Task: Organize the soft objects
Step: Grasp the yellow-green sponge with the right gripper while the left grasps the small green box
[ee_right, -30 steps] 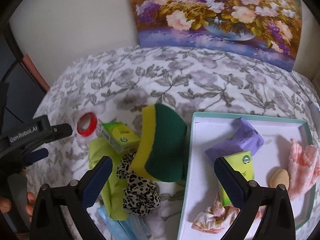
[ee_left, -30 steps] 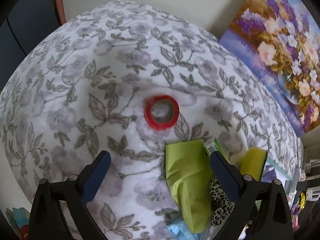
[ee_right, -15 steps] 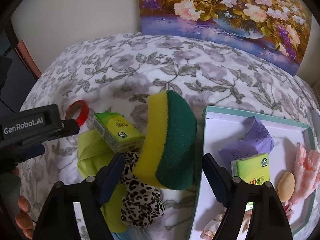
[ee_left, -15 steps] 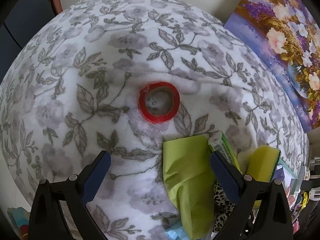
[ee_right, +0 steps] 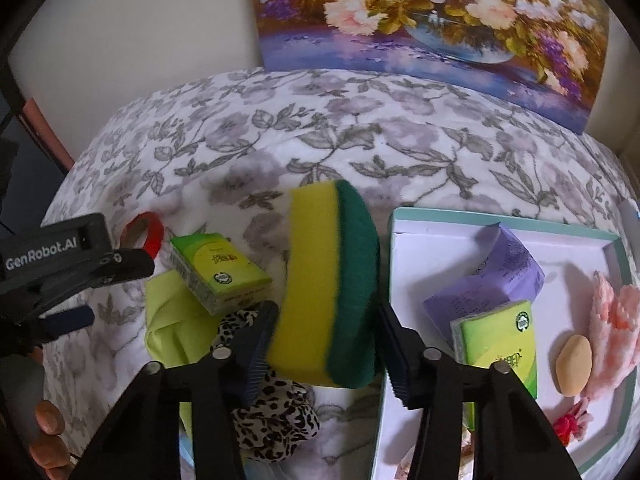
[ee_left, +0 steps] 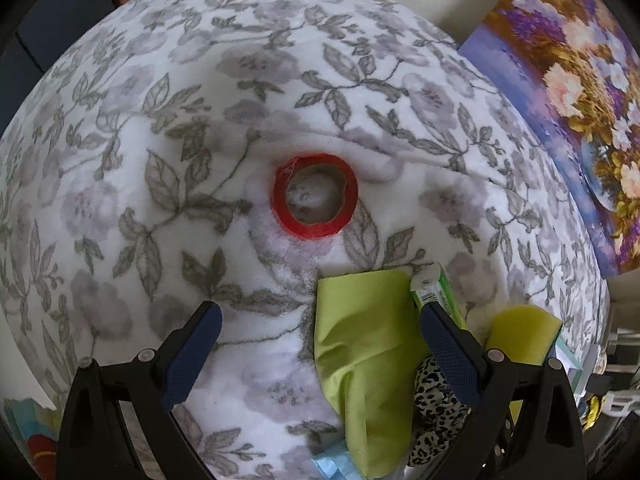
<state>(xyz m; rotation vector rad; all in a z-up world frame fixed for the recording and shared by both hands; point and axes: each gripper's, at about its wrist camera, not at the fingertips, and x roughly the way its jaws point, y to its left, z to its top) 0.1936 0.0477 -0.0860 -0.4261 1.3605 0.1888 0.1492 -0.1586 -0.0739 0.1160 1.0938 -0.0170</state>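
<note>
**Two grippers over the floral blanket, right one closing round the sponge**

Both jaws of my right gripper [ee_right: 326, 350] have just been closing; a second ago they stood wide, now the yellow-and-green sponge [ee_right: 332, 300] sits between them, left pad touching its yellow face, right pad just beside the green. It stands on edge beside the tray [ee_right: 390, 240]. My left gripper [ee_left: 316, 330] stays wide open and empty, and the red tape ring [ee_left: 315, 196] ahead of it now looks larger, the green cloth [ee_left: 366, 344] between its fingers
</note>
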